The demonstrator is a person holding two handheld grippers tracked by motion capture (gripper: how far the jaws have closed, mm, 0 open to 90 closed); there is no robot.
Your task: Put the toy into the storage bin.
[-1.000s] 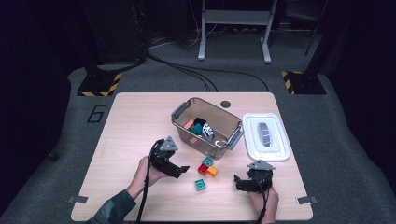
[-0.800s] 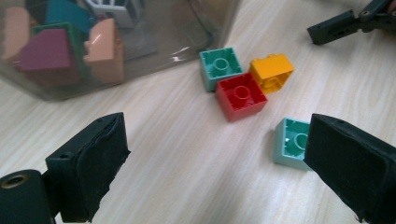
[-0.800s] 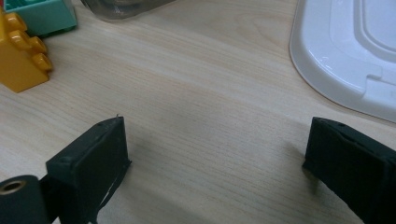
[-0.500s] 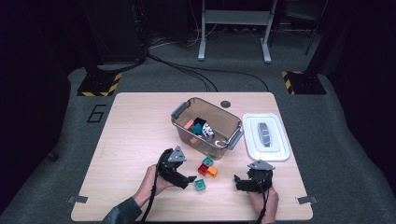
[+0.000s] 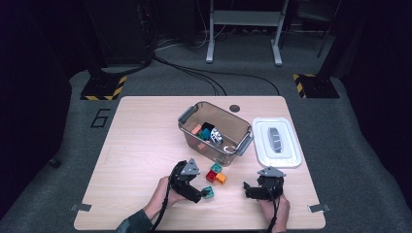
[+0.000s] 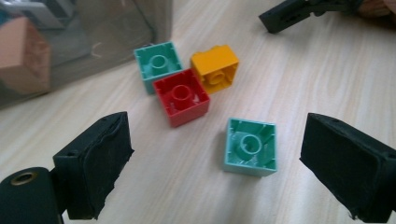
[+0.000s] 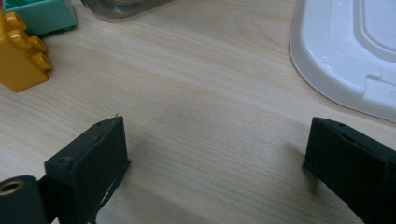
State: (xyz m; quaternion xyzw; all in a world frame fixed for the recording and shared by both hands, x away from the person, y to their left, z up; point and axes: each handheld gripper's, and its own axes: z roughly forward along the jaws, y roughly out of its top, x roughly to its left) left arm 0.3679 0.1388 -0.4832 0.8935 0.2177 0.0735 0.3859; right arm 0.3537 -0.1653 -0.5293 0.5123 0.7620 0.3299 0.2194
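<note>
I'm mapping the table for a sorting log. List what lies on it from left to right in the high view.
left gripper → lone teal block → red block → orange block → right gripper → white lid

A pale wooden counter [image 5: 141,145] carries a clear plastic bin [image 5: 214,132] near its middle, with a white lid [image 5: 275,141] lying flat just beside it. In front of the bin lie four loose blocks: red [image 6: 181,97], yellow [image 6: 215,68] and teal [image 6: 158,64] (clustered, touching), and another teal block [image 6: 250,146] apart.
</note>
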